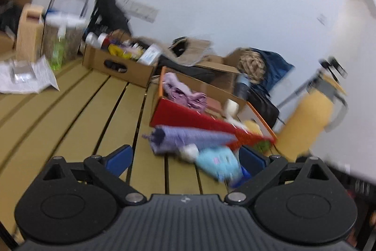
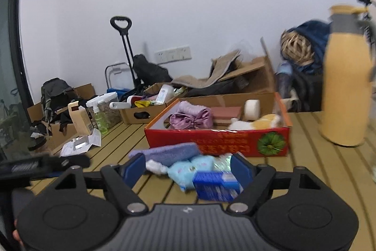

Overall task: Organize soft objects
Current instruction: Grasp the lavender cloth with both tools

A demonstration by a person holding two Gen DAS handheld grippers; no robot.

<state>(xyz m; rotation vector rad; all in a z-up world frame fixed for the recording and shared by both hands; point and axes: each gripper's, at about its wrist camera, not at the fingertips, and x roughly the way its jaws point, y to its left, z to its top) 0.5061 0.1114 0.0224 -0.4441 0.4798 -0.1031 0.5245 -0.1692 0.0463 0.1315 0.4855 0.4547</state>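
A red cardboard box stands on the slatted wooden table. It holds a purple satin cloth, a white roll and a yellow-white plush. In front of it lie a lavender towel, a light-blue soft packet and a blue box. My right gripper is open, and the packet and blue box lie between its fingers. My left gripper is open just short of the towel and packet; that view is blurred.
A tall yellow jug stands right of the red box. Behind are a cardboard box of bottles, a green spray bottle, papers and piled bags and cartons along the wall.
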